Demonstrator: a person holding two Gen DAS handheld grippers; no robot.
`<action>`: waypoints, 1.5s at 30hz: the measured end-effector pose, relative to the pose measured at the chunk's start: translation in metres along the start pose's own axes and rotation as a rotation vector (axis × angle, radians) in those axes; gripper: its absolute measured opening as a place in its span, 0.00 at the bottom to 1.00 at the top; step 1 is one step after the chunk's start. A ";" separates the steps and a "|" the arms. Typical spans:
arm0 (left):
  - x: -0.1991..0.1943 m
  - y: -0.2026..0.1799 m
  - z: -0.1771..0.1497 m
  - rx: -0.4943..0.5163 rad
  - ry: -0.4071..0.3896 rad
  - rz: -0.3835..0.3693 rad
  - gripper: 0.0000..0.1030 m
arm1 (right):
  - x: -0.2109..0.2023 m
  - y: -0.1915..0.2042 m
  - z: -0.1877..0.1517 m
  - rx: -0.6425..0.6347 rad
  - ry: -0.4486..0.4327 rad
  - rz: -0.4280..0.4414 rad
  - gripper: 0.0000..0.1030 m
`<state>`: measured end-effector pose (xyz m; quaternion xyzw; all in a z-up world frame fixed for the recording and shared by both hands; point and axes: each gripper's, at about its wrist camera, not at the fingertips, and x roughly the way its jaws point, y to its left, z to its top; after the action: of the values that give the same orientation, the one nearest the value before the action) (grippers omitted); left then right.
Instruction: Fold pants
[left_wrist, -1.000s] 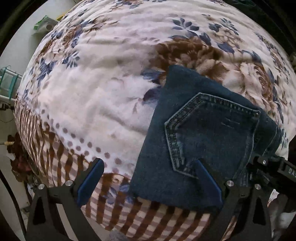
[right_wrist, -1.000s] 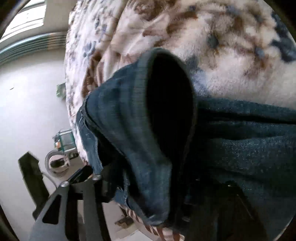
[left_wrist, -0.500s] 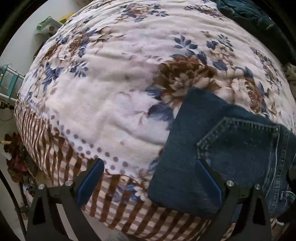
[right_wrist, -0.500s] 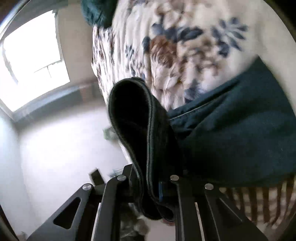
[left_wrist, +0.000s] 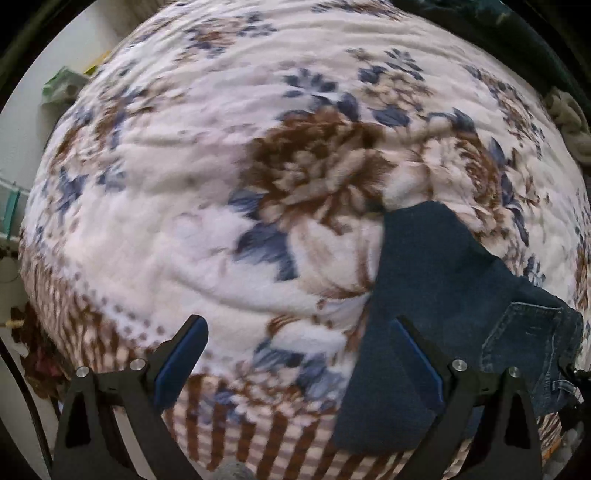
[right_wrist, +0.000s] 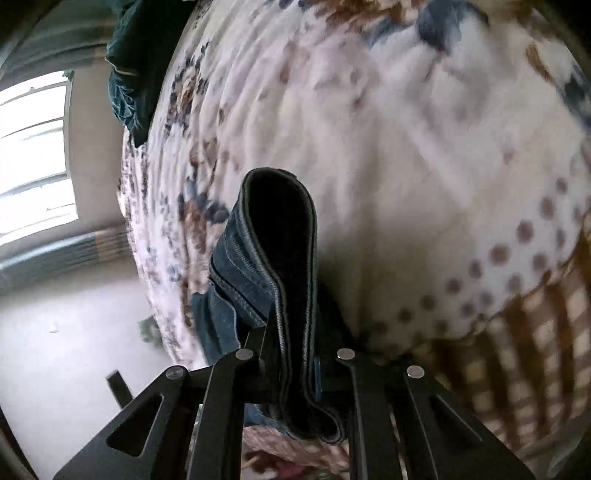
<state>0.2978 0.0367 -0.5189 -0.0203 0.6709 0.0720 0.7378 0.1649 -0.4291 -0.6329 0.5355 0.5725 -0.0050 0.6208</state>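
**Right tongs clamped on the pants; left tongs wide apart**

Left wrist view: we see the left tongs with their blue-padded fingers spread wide and nothing between them. They sit above the near edge of the bed, over the blanket, which is white with brown and blue flowers and has a brown checked border. The right finger overlaps the pants in the picture; we cannot tell whether it touches the cloth. The pants are dark denim, folded, and lie on the blanket at lower right, close to the bed's edge. A stitched pocket faces up at the far right of the fold.

Right wrist view: we see the right tongs closed together on a thick folded edge of the pants. The denim stands up from between the fingers as a looped fold, dark inside, with seam lines along its left side. The blanket fills the frame behind it. A window and pale floor show on the left, and a dark green cloth lies at the far end of the bed. This view is blurred.
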 end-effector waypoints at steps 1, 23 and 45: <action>0.006 -0.007 0.005 0.013 0.011 -0.003 0.97 | 0.006 -0.004 0.004 -0.020 0.035 -0.017 0.19; 0.118 0.001 0.082 -0.194 0.167 -0.314 1.00 | 0.006 0.008 0.030 -0.348 -0.003 -0.528 0.80; 0.086 0.018 -0.023 -0.296 0.287 -0.696 0.98 | 0.013 -0.080 -0.060 0.272 0.141 0.085 0.86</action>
<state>0.2804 0.0587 -0.6049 -0.3621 0.7024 -0.0901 0.6061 0.0771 -0.4149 -0.6812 0.6375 0.5855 -0.0187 0.5005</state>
